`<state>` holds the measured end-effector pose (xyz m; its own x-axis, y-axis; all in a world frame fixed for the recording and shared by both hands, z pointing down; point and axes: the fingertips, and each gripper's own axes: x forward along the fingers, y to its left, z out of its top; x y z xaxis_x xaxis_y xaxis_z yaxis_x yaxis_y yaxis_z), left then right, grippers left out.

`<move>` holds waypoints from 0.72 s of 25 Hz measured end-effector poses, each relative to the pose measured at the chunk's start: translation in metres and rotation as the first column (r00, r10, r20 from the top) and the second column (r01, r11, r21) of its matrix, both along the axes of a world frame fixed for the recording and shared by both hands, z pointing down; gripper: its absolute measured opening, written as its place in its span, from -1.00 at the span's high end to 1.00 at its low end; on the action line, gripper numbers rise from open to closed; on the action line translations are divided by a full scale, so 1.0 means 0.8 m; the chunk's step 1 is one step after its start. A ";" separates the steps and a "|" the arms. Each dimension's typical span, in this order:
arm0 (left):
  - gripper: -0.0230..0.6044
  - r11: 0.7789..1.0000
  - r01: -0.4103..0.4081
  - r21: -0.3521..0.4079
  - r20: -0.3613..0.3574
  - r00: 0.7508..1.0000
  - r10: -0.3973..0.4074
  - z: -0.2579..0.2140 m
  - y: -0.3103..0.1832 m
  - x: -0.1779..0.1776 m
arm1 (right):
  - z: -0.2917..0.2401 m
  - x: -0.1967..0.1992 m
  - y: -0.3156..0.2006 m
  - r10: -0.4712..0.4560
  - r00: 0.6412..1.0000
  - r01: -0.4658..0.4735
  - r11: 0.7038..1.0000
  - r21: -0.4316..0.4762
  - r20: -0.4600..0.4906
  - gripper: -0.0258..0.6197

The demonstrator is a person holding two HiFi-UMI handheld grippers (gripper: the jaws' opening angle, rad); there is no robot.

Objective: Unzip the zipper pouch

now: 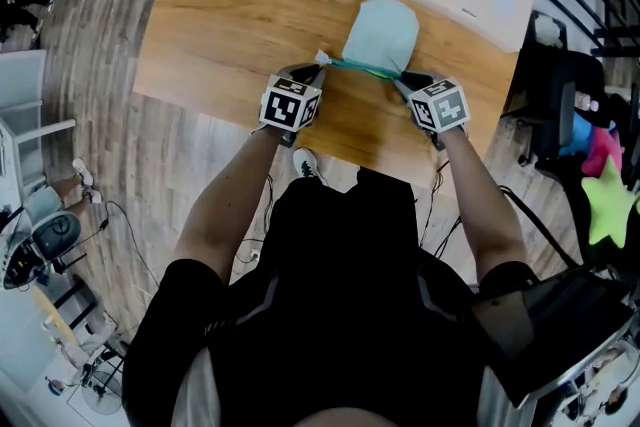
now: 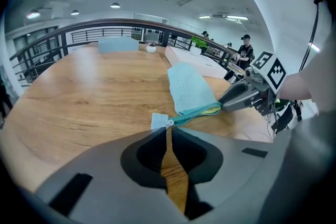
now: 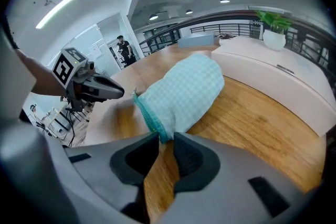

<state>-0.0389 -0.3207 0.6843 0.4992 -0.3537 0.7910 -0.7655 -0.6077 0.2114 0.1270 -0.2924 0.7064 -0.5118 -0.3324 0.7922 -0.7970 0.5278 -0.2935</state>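
- left gripper (image 2: pixel 168 127): jaws closed down to almost nothing, nipping the small zip pull (image 2: pixel 168 123) at their tips; a pale cloth tab sticks out just beside it.
- right gripper (image 3: pixel 165 136): jaws narrow, pinching the corner of the pouch (image 3: pixel 184 94) at the far end of the zip.
- zip (image 2: pixel 194 114): teal, stretched in a line between the two grippers; a yellow strip shows along it near the right end, possibly lining. whether the mouth gapes cannot be told.
- pouch, location: light blue checked cloth, lying on the wooden table (image 1: pixel 250 5) near the person's edge, its body pointing away from the grippers.
- pouch, contents: none visible; it looks soft and slightly puffed.
- white box (image 3: pixel 273 68): long, just beyond the pouch; a white pot (image 3: pixel 274 38) with a green plant (image 3: pixel 273 19) stands on it.
- risk: the right hold is on a corner only; a harder tug could slip the cloth free.
- risk: the pull is tiny; it may slide out of the left jaws.
- risk: loose cloth may catch in the slider and jam it.
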 end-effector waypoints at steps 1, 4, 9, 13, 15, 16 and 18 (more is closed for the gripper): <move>0.81 1.000 -0.003 0.013 -0.008 1.000 0.003 -0.007 0.002 -0.004 | -0.002 0.001 0.002 0.007 1.000 -0.007 1.000 0.003 -0.006 0.61; 0.81 0.998 -0.002 0.061 -0.045 0.999 0.005 -0.033 0.007 -0.018 | -0.019 -0.003 0.008 0.018 1.000 -0.019 0.999 0.031 0.008 0.56; 0.81 0.988 0.031 0.153 -0.136 0.991 -0.010 -0.094 0.014 -0.042 | -0.072 0.000 0.019 0.096 0.995 -0.100 0.989 0.107 0.042 0.51; 0.81 0.967 0.027 0.253 -0.205 0.978 0.026 -0.154 0.018 -0.062 | -0.136 0.004 0.029 0.180 0.981 -0.191 0.964 0.187 0.073 0.52; 0.81 0.952 0.031 0.304 -0.239 0.970 0.045 -0.185 0.017 -0.073 | -0.175 0.002 0.035 0.206 0.974 -0.222 0.945 0.239 0.091 0.52; 0.81 0.944 0.036 0.328 -0.258 0.965 0.053 -0.201 0.017 -0.080 | -0.194 -0.001 0.039 0.219 0.971 -0.238 0.934 0.266 0.099 0.52; 0.81 0.927 0.048 0.372 -0.294 0.953 0.069 -0.234 0.020 -0.092 | -0.234 -0.006 0.050 0.245 0.962 -0.271 0.908 0.319 0.118 0.52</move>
<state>-0.1128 -0.3046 0.4974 0.6948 -0.5855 0.4176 -0.6959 -0.6939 0.1850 0.1222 -0.2527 0.5188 -0.4254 -0.6958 0.5787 -0.9013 0.3833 -0.2017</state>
